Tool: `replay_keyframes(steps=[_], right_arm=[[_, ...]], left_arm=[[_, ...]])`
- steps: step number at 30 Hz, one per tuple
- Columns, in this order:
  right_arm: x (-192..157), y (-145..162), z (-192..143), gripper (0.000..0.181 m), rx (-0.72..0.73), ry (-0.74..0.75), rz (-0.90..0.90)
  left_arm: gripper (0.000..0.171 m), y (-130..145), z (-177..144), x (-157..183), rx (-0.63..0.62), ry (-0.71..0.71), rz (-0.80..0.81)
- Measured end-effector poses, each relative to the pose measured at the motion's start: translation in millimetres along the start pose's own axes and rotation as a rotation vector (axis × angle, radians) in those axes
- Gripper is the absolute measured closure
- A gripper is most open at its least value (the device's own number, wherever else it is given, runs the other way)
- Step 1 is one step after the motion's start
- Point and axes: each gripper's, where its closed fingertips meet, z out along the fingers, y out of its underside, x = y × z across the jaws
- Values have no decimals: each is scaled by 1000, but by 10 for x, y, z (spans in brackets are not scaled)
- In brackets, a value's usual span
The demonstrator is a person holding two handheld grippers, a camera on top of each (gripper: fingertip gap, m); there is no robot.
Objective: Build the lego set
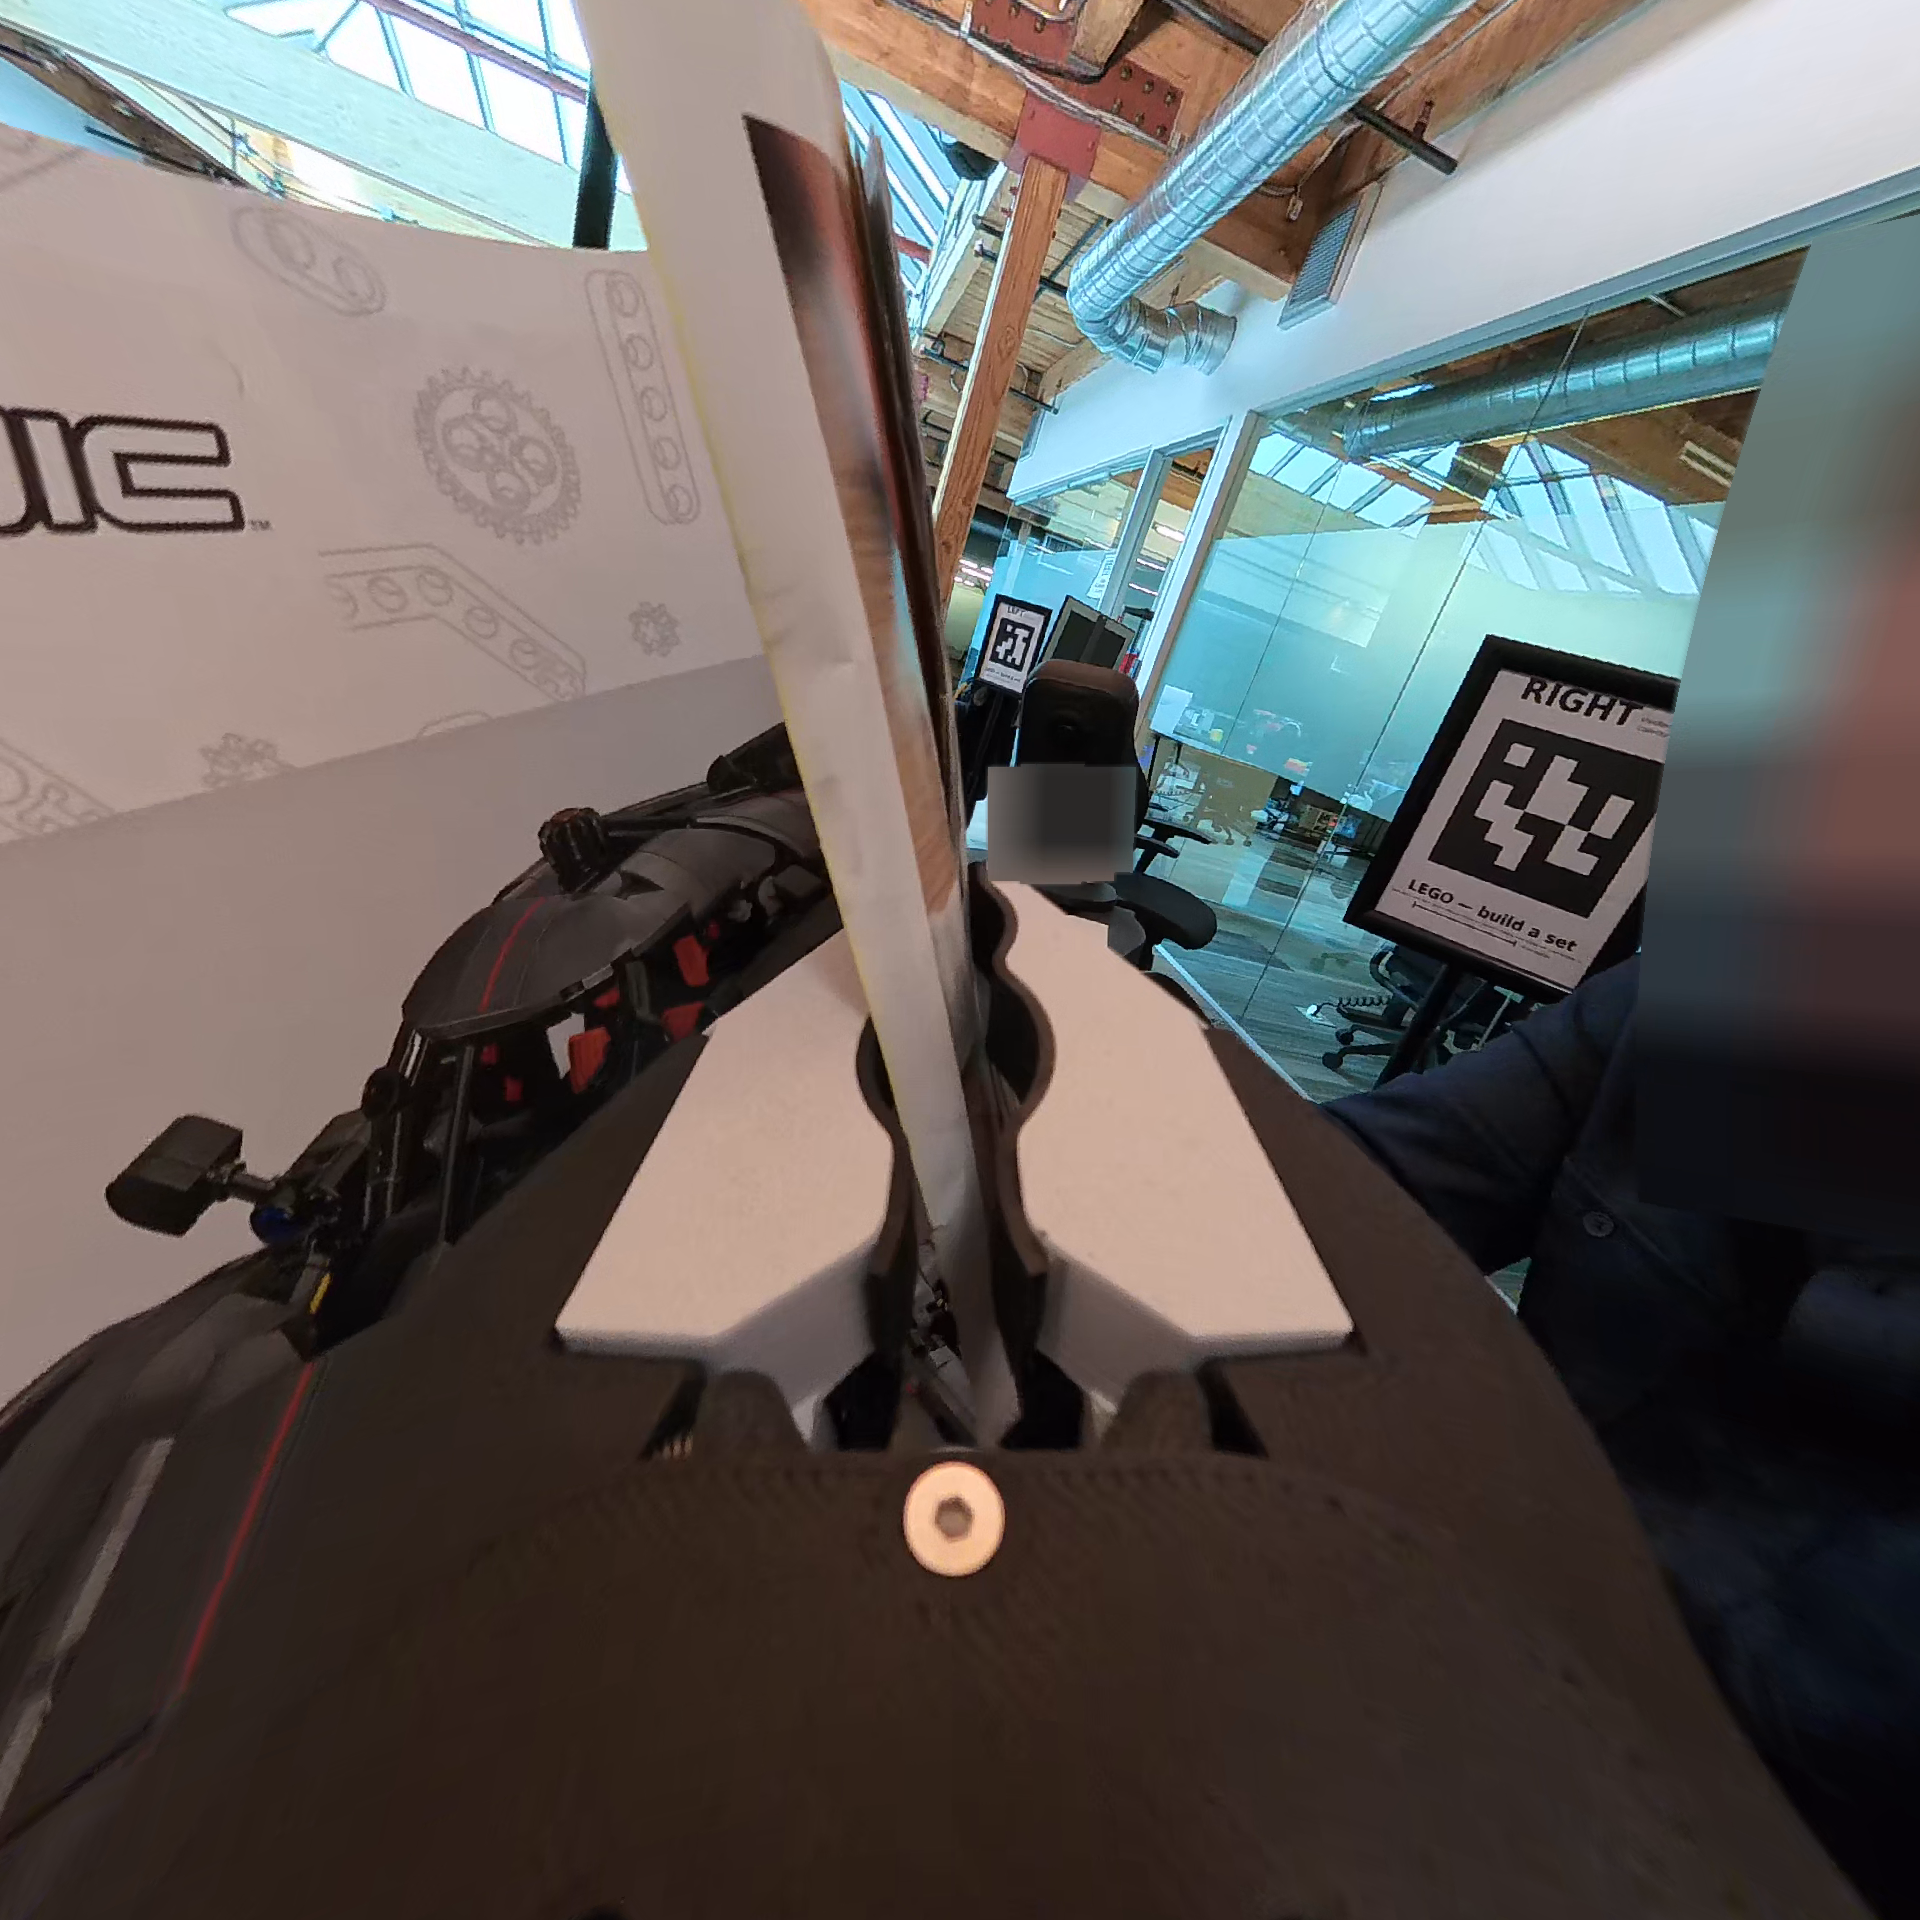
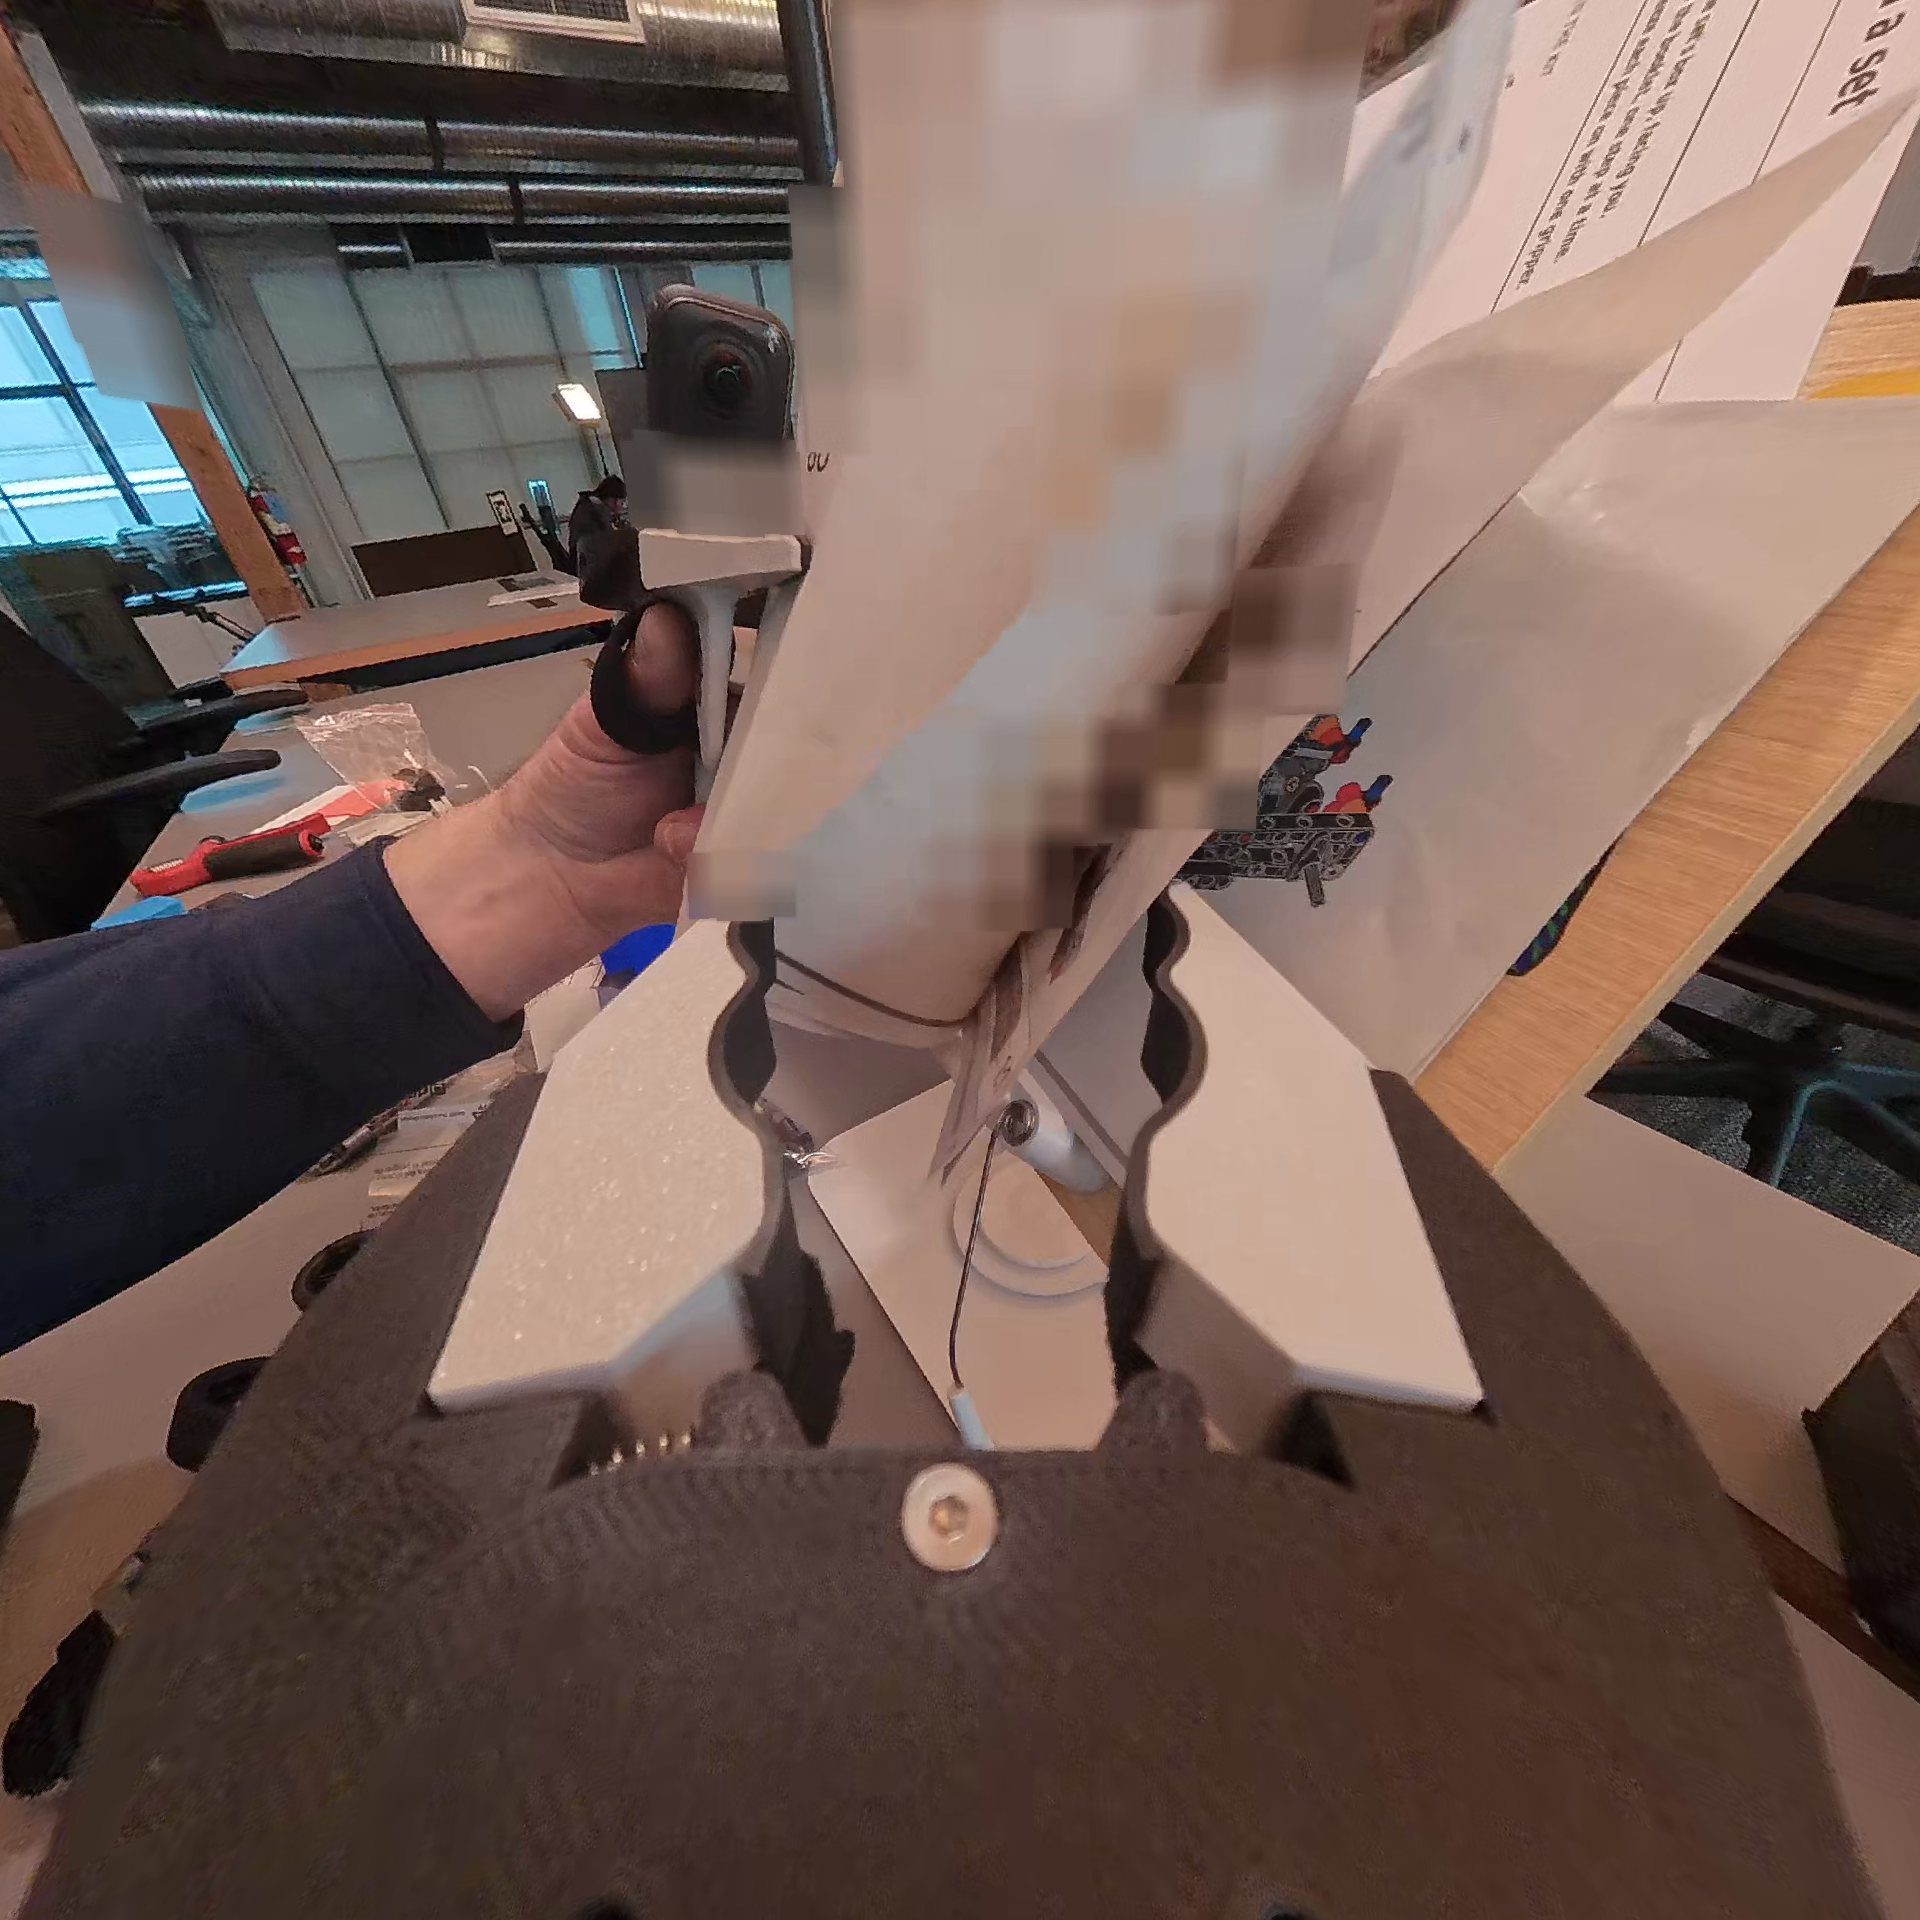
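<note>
Our left gripper (image 1: 951,1039) points upward, clamped on the instruction booklet (image 1: 831,540) — its pages fill our view. Our right gripper (image 2: 956,1049) gapes wide beneath those pages; the person's hand (image 2: 582,821) grips alongside, above the table's edge (image 2: 1704,831).

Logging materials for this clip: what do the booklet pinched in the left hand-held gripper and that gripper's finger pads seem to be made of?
Booklet: thin paper, probably glossy coated; its sheets show edge-on as a slim stack and carry sheen and printed pictures.
Finger pads of the left hand-held gripper: black with a wavy moulded edge and matte surface, likely rubber or soft plastic; which one cannot be told.
</note>
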Motion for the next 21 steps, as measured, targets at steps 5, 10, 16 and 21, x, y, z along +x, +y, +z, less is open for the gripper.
replay_keyframes(steps=[5,10,16,21], right_arm=[[52,-1,-27,111,2,9,9],[135,-9,-70,111,6,38,17],[257,-86,-183,111,38,70,31],[287,-73,-192,111,35,76,34]], left_arm=[[170,8,-4,-2,-10,-6,12],[170,-12,-21,4,1,-5,7],[170,-5,-25,-2,2,-11,13],[170,1,-9,-2,-1,0,2]])
